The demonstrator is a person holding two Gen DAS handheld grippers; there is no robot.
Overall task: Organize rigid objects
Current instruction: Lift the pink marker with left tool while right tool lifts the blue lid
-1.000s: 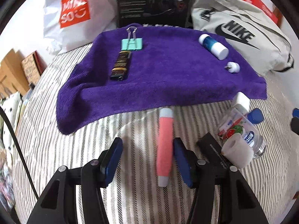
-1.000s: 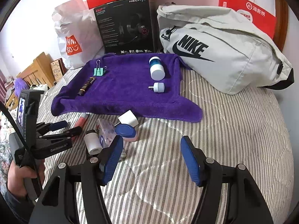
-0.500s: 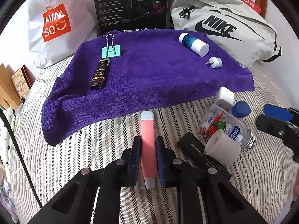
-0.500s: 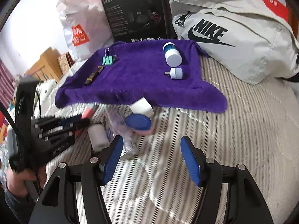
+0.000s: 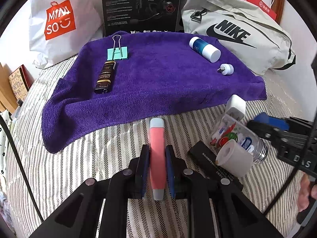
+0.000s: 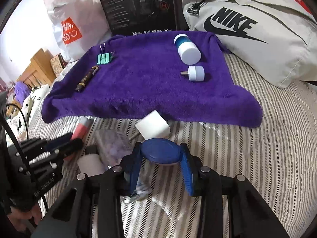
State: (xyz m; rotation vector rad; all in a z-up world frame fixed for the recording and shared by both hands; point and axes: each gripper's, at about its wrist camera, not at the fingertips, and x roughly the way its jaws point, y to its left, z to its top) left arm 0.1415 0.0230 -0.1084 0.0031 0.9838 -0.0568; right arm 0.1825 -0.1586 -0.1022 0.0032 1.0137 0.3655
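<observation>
My left gripper [image 5: 156, 154] is shut on a pink tube with grey ends [image 5: 157, 154], on the striped bedding just before the purple towel [image 5: 158, 83]. My right gripper [image 6: 161, 156] is shut on a round blue disc [image 6: 160, 150]; it also shows in the left wrist view [image 5: 277, 127]. On the towel lie a green binder clip [image 5: 117, 52], a dark lighter [image 5: 105, 77], a blue-and-white bottle [image 5: 205, 46] and a small white plug [image 5: 226, 69]. A white block [image 6: 152, 127], a clear jar [image 5: 239, 136], a white roll [image 5: 234, 158] and a black box [image 5: 206, 160] lie between the grippers.
A black headset box [image 5: 141, 6], a Miniso bag [image 5: 59, 19] and a grey Nike bag [image 5: 237, 31] stand behind the towel. Wooden furniture [image 6: 37, 71] is off the bed's left side. Striped bedding [image 6: 257, 158] stretches to the right.
My left gripper closed on the pink tube. My right gripper moved forward and left and closed on the blue disc.
</observation>
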